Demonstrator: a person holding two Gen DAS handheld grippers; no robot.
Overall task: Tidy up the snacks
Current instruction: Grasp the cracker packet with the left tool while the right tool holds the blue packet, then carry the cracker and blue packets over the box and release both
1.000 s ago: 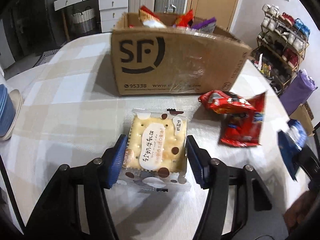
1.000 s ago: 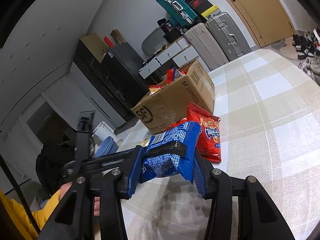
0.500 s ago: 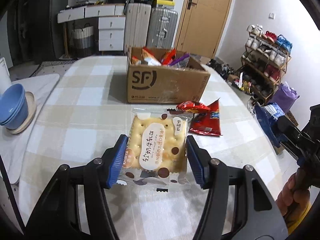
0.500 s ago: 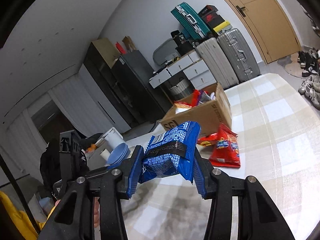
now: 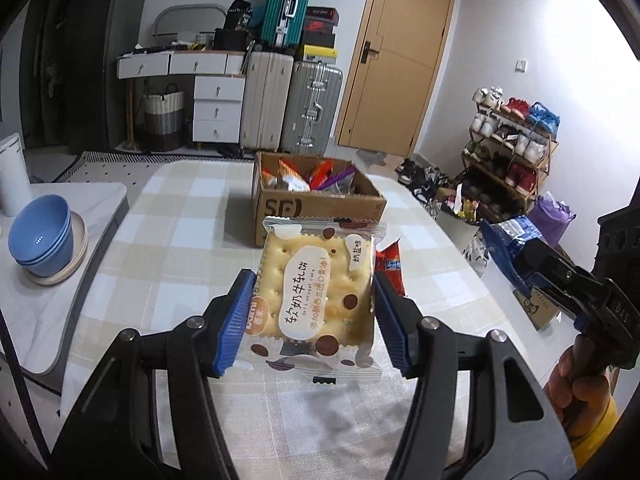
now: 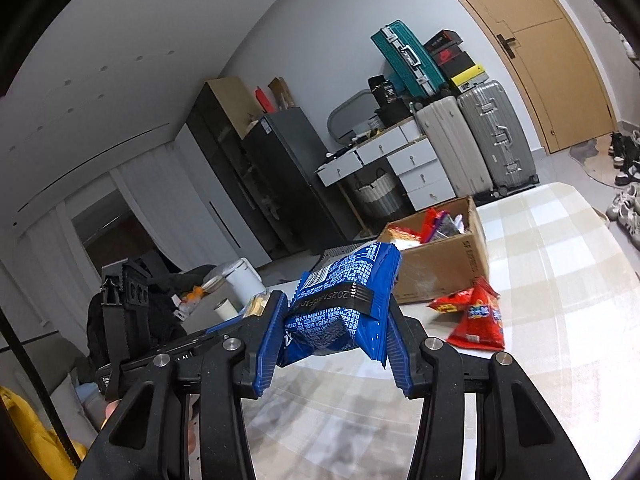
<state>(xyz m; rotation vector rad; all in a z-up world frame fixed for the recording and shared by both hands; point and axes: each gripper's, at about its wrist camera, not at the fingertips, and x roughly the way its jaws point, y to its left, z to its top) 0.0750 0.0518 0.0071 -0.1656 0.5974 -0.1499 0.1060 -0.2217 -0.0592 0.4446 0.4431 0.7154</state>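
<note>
Two packets held above the table, one in each of your grippers.

Your left gripper [image 5: 314,316] is clamped on a clear-wrapped cracker packet [image 5: 316,300], pale biscuit with brown dots and a white label, held flat over the checked tablecloth [image 5: 180,248]. Your right gripper [image 6: 334,338] is clamped on a crumpled blue packet [image 6: 340,308] with white print. Beyond both sits the open cardboard box [image 5: 320,210], part-filled with snacks. The left view alone shows the blue bowls [image 5: 42,236] on the side table, the shoe rack [image 5: 512,148], and your right hand [image 5: 576,384]. The right view alone shows the red packet [image 6: 476,316] in full, lying on the cloth just beside the box; the left view has it mostly hidden behind the crackers.
</note>
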